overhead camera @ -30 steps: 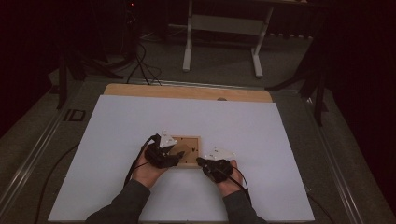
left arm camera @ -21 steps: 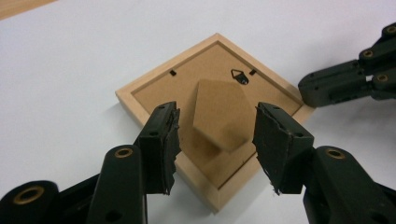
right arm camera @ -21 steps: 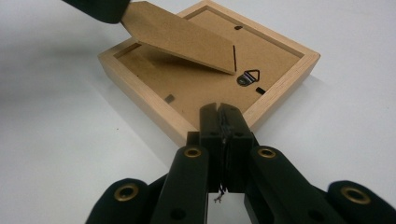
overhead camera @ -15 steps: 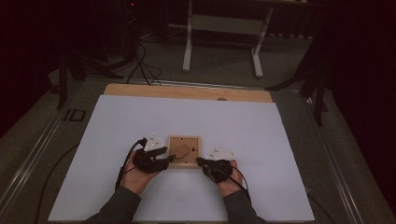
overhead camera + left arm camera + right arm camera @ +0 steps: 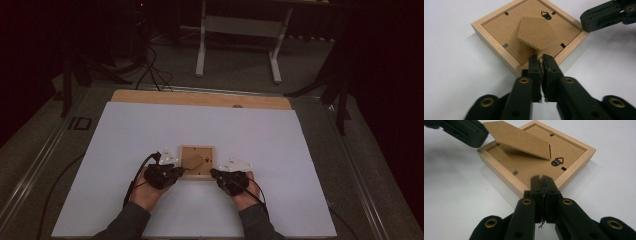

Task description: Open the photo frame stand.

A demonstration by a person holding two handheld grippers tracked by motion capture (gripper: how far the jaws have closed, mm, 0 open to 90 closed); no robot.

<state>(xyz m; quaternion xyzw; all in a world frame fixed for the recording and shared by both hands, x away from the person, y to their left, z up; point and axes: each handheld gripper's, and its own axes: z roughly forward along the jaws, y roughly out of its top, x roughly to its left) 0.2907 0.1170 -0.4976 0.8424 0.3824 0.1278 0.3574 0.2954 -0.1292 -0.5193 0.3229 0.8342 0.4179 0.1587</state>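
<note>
**Both grippers pinched tight at the near corners of a face-down frame**

Biggest first: the broad white sheet-covered table top [image 5: 150, 130] takes up the middle of the high view, w/ a pale wooden strip [image 5: 200, 98] along its far edge and a white metal stand [image 5: 240, 30] on the dark floor at top centre.

Now the small square light-wood picture frame [image 5: 197, 162], low centre of the high view. It lies back-side up, flat on the white sheet. In the left gripper view it sits in the upper half [image 5: 499, 37], turned corner-on. Its brown fibreboard backing panel [image 5: 499, 27] is set inside the rim, and the brown five-sided fibreboard easel stand [image 5: 537, 32] is lifted at an angle off that panel. Right gripper view: same stand [image 5: 519, 138] slants across the upper left.

Left gripper [image 5: 175, 171], lower left of centre in the high view, held in the person's left hand [image 5: 150, 187]. Jaws have just been closing and are now pressed together; in its own view the tips [image 5: 541, 60] sit right at the frame's near corner. Can't tell if they pinch anything.

Right gripper [image 5: 216, 174], lower right of centre, in the right hand [image 5: 242, 192]. Jaws pressed together too, tips [image 5: 541, 180] at the frame's near rim.

Smallest bits: the little metal triangular hanger [image 5: 557, 161] just right of centre, and small dark metal tabs [image 5: 505, 45] on the backing edge.
</note>
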